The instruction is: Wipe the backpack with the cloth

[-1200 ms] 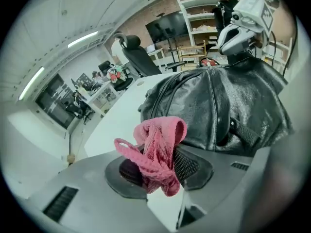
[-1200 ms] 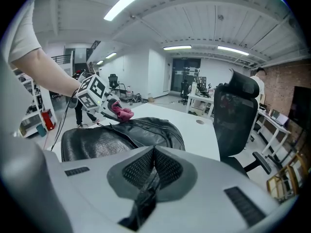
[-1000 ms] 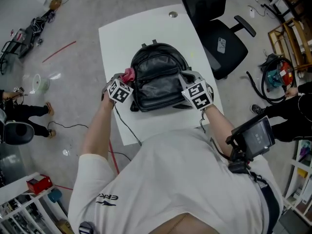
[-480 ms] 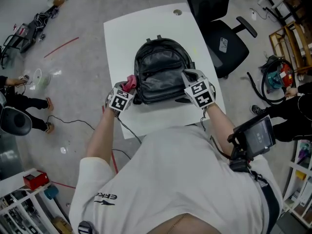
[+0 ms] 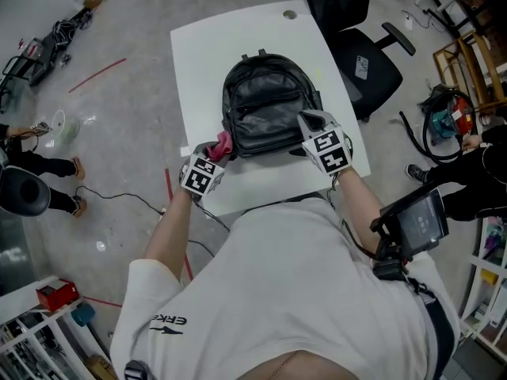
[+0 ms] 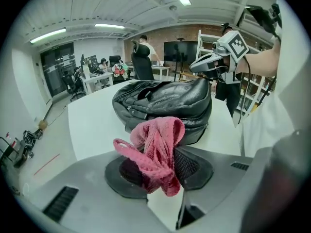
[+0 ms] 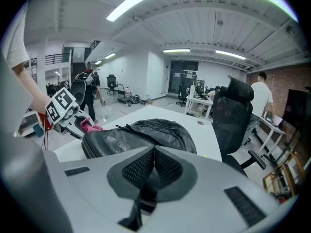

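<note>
A black leather backpack [image 5: 269, 105] lies flat on the white table [image 5: 198, 62]. My left gripper [image 5: 212, 158] is at the pack's near left corner, shut on a crumpled pink cloth [image 5: 223, 143]. In the left gripper view the cloth [image 6: 156, 147] bulges out between the pads just in front of the backpack [image 6: 165, 98]. My right gripper [image 5: 307, 122] rests at the pack's near right side. In its own view the right gripper [image 7: 153, 166] is shut, with a dark strip, seemingly a backpack strap [image 7: 141, 198], pinched below the pads.
A black office chair [image 5: 360, 54] stands close to the table's far right side. A cable hole [image 5: 289, 14] sits at the table's far edge. Cables and tools lie on the floor at left [image 5: 47, 42], and shelving stands at right [image 5: 475, 62].
My left gripper has slid with the pink cloth along the backpack's left side toward me, down to its near corner. The right gripper has stayed at the pack's right side.
</note>
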The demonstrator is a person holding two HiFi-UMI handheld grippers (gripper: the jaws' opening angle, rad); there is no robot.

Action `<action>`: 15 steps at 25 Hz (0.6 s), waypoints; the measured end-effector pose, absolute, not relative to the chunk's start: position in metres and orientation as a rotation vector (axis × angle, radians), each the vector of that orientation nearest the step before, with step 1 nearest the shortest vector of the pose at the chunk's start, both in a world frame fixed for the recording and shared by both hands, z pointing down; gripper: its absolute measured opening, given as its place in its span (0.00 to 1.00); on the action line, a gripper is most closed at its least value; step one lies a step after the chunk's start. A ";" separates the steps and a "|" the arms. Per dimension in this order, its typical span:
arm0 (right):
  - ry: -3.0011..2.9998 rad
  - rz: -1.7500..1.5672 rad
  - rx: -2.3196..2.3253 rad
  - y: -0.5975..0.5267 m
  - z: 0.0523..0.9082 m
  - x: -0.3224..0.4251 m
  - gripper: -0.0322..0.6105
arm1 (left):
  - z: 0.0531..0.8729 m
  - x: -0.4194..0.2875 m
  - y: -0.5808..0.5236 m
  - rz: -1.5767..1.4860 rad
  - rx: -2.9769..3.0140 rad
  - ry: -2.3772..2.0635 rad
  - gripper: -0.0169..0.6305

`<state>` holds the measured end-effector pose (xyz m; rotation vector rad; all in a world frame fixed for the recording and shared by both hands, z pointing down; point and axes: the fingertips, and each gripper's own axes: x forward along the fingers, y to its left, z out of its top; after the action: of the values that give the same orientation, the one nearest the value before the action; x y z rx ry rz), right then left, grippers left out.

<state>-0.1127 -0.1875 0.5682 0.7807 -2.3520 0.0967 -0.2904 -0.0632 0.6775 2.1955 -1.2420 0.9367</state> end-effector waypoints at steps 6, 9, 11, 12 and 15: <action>-2.343 0.103 0.789 -0.176 0.573 -0.109 0.05 | 0.676 -0.278 -0.056 0.896 2.230 -1.237 0.24; -2.345 0.113 0.790 -0.175 0.574 -0.104 0.05 | 0.673 -0.271 -0.053 0.869 2.214 -1.253 0.24; -2.357 0.130 0.784 -0.175 0.575 -0.102 0.05 | 0.672 -0.273 -0.051 0.836 2.176 -1.296 0.24; -2.367 0.131 0.776 -0.174 0.574 -0.101 0.05 | 0.670 -0.275 -0.051 0.816 2.151 -1.325 0.24; -2.398 0.125 0.741 -0.174 0.568 -0.096 0.05 | 0.659 -0.278 -0.050 0.782 2.092 -1.414 0.24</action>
<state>-0.0957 -0.1739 0.5676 0.7405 -2.3977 0.1247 -0.2778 -0.0500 0.6593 2.0916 -1.4137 0.7820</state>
